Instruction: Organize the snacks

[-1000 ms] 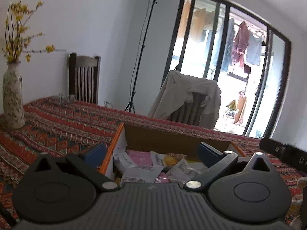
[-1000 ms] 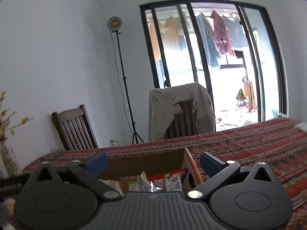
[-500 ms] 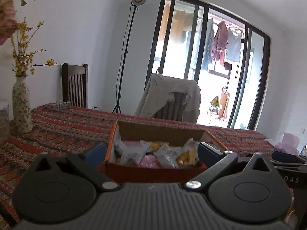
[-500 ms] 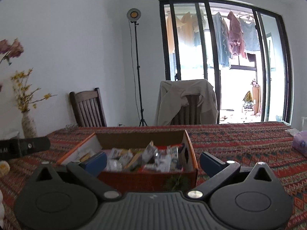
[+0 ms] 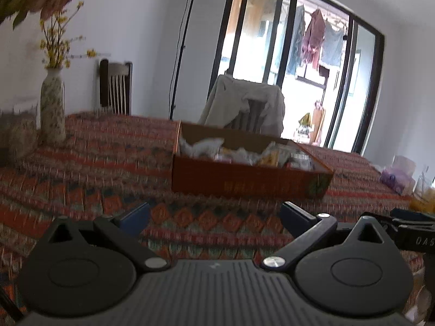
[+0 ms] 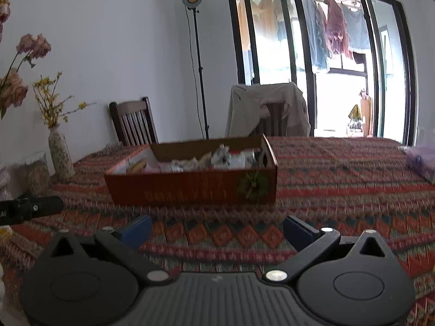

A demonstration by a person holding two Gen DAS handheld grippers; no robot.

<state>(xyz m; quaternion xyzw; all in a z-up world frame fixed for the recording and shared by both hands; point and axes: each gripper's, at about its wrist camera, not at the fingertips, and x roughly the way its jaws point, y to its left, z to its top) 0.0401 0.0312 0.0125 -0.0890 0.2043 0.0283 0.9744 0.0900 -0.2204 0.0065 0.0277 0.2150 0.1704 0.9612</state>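
Both grippers hang low over the table, which wears a red patterned woven cloth, and both sets of blue-padded fingers are spread wide with nothing between them: left gripper, right gripper. The task's thing, an open orange-red cardboard box stuffed with crinkly snack packets, sits mid-table, well apart from both grippers on the far side. Judgement: packets look already boxed, so the step in hand is probably clearing off or resetting; to do it well keep fingers apart, move level above the cloth so the pads don't snag it, and steer clear of the box's near wall. If another packet needs tucking, come in from above, not through the wall. The right wrist view is sharp and shows the green round emblem on the box front, the full box interior, and the left gripper's black body at the left edge. The left wrist view is motion-blurred but shows the speckled ceramic vase with yellow sprigs closer, plus the purple packet at the far right of the table and the right gripper's black body at right.
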